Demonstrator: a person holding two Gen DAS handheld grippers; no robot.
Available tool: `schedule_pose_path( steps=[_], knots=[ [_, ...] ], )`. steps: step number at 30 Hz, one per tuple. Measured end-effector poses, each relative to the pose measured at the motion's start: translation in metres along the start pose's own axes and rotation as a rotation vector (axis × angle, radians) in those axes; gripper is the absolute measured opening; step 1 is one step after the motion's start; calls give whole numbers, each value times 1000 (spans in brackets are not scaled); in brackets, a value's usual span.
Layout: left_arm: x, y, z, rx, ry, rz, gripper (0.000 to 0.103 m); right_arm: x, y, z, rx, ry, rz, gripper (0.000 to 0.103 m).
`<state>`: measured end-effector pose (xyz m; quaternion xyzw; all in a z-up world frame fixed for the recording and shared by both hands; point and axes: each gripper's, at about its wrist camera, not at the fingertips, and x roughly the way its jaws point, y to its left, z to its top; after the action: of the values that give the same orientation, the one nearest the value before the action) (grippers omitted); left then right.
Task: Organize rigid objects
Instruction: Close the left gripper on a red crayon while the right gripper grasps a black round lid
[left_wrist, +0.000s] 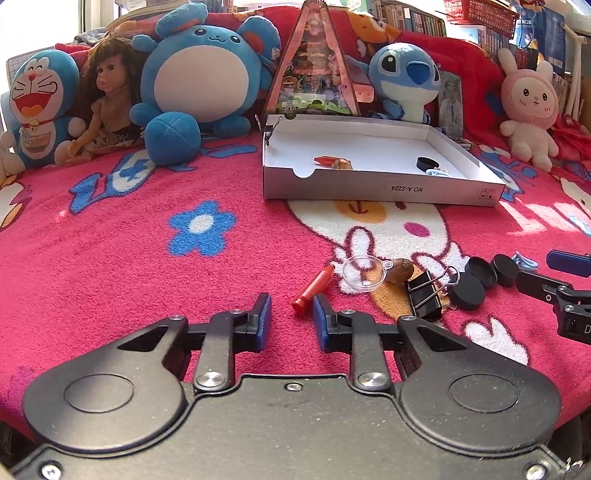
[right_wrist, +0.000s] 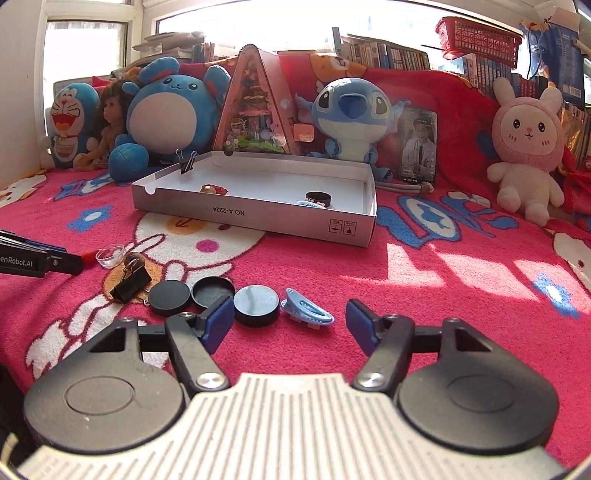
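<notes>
My left gripper (left_wrist: 291, 314) is open and empty, low over the blanket, with a red crayon-shaped piece (left_wrist: 313, 290) just ahead by its right finger. Beyond lie a clear plastic cup (left_wrist: 364, 274), a brown nut (left_wrist: 400, 270), a black binder clip (left_wrist: 426, 293) and three black round caps (left_wrist: 466, 291). My right gripper (right_wrist: 290, 317) is open and empty; a black cap (right_wrist: 256, 305) and a blue hair clip (right_wrist: 307, 310) lie between its fingers. The white cardboard tray (right_wrist: 258, 218) holds a red piece, a black cap (right_wrist: 318, 198) and a blue clip.
Plush toys, a doll and a triangular display house (right_wrist: 255, 107) line the back of the pink blanket. A binder clip (right_wrist: 187, 162) is clamped on the tray's far left rim. A phone (right_wrist: 419, 147) leans behind the tray. Shelves of books stand at the back right.
</notes>
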<state>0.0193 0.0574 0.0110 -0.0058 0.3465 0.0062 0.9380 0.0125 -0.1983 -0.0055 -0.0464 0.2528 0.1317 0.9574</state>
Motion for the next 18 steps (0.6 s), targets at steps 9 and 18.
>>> schedule_pose_path(
  steps=[9, 18],
  knots=[
    [7, 11, 4, -11, -7, 44, 24, 6, 12, -2, -20, 40, 45, 55],
    [7, -3, 2, 32, -57, 47, 55, 14, 13, -1, 20, 54, 50, 53]
  ],
)
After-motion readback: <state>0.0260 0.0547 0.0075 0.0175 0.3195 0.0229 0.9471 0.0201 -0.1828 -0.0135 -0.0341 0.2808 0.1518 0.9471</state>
